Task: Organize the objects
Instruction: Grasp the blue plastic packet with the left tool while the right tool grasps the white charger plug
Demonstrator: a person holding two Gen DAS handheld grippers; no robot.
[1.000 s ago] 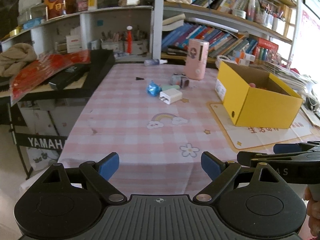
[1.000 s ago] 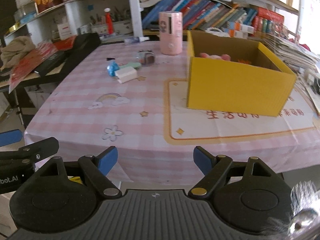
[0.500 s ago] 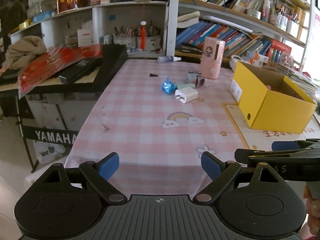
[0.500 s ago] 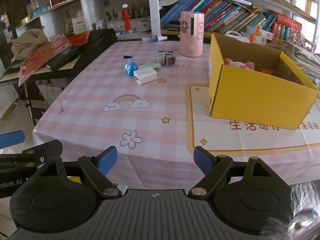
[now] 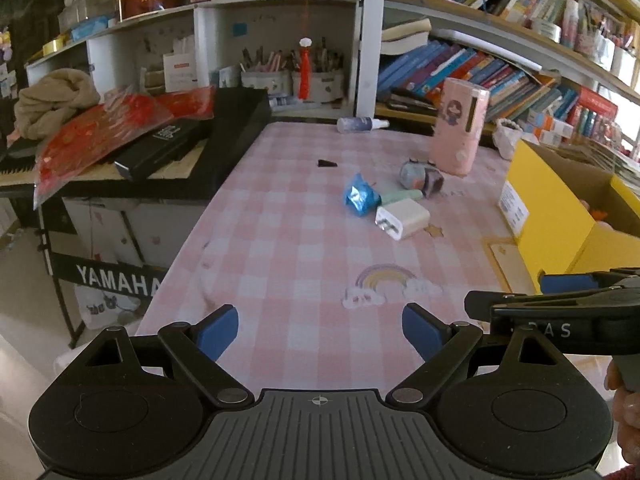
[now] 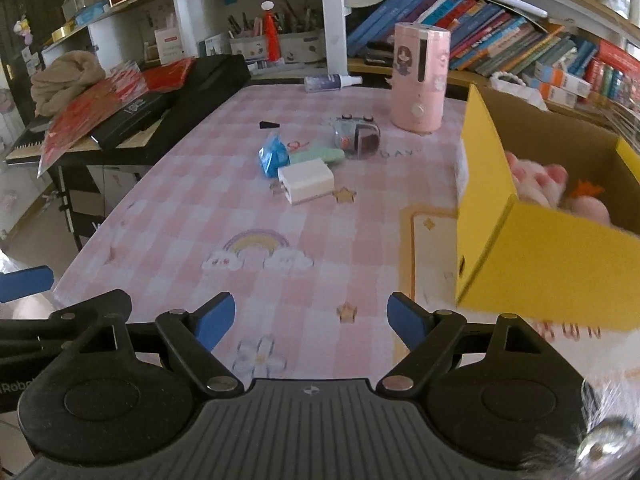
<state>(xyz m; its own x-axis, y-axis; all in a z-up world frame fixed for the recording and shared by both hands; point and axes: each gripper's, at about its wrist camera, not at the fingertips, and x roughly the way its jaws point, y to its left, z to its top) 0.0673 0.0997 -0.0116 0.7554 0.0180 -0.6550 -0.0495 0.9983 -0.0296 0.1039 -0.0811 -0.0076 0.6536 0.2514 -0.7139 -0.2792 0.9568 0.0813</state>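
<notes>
A white charger plug [image 5: 402,217] [image 6: 306,181], a blue foil packet [image 5: 360,199] [image 6: 273,155], a pale green bar [image 5: 401,197] [image 6: 318,156] and a small grey toy car [image 5: 421,176] [image 6: 357,135] lie clustered mid-table. A yellow cardboard box [image 5: 560,220] [image 6: 532,240] stands at the right with pink plush inside. My left gripper [image 5: 320,330] is open and empty over the near table edge. My right gripper [image 6: 310,320] is open and empty, beside the box's near corner.
A pink canister [image 5: 459,126] [image 6: 419,78], a spray bottle [image 6: 332,82] and a small black piece [image 6: 269,124] sit farther back. A black keyboard with red packets [image 5: 120,136] borders the table's left. Bookshelves [image 5: 500,72] stand behind.
Both grippers have moved forward over the table; the objects and the box now appear closer. Both stay open.
</notes>
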